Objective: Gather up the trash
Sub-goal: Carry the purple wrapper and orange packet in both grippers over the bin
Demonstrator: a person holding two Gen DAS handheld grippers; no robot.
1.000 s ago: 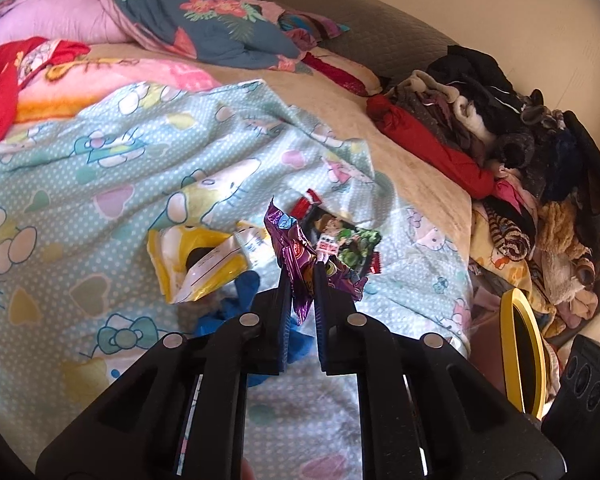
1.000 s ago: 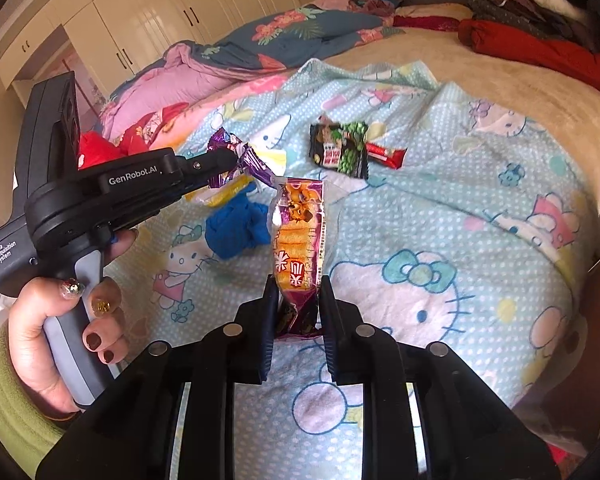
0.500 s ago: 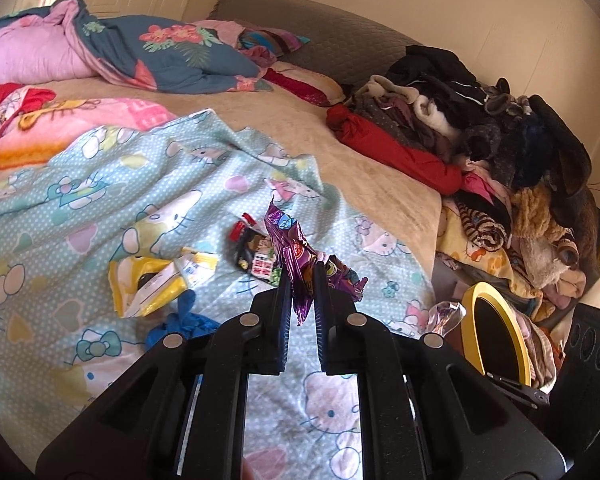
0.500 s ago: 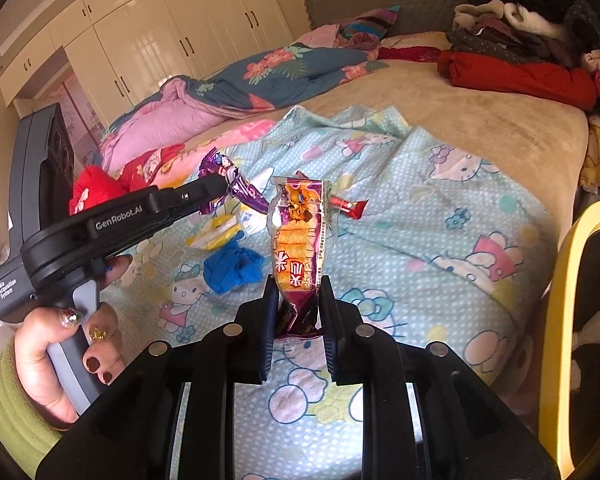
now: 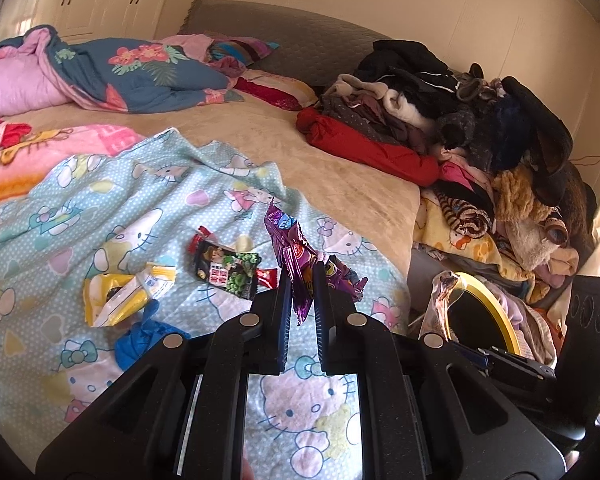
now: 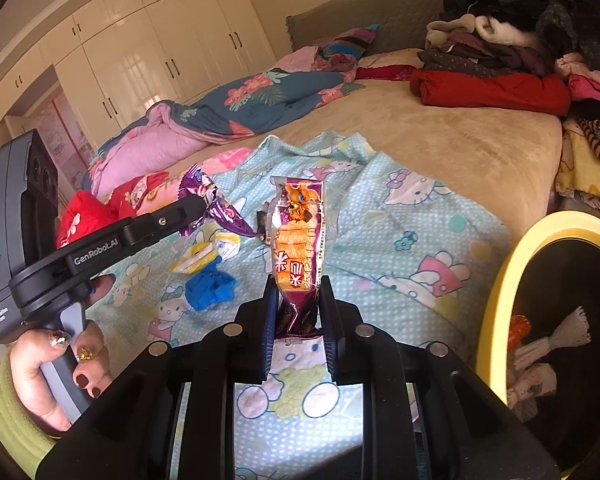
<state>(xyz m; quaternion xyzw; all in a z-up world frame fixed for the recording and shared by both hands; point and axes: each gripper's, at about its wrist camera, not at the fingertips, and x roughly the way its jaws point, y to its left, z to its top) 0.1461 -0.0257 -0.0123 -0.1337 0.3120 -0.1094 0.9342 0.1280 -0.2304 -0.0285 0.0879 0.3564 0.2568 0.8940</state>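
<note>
My left gripper (image 5: pixel 302 280) is shut on a crumpled purple foil wrapper (image 5: pixel 290 240), held above the Hello Kitty blanket (image 5: pixel 112 208). From the right wrist view the same left gripper (image 6: pixel 198 204) shows at left with the purple wrapper (image 6: pixel 216 208) in its tip. My right gripper (image 6: pixel 298 286) is shut on an orange snack packet (image 6: pixel 298 240), which stands upright. On the blanket lie a dark green-and-red snack packet (image 5: pixel 228 270), a yellow-white wrapper (image 5: pixel 120 294) and a blue crumpled piece (image 5: pixel 144 340). A yellow-rimmed bin (image 6: pixel 552 312) sits at the bed's near right.
A pile of clothes (image 5: pixel 460 120) with a red garment (image 5: pixel 364 148) covers the bed's right side. Quilts and pillows (image 5: pixel 100 72) lie at the head. White wardrobes (image 6: pixel 140 60) stand behind. A person's hand (image 6: pixel 56 360) holds the left gripper's handle.
Both grippers have risen and swung right with their wrappers still held. The yellow bin has come into view at the right in both views; the trash on the blanket now sits further left.
</note>
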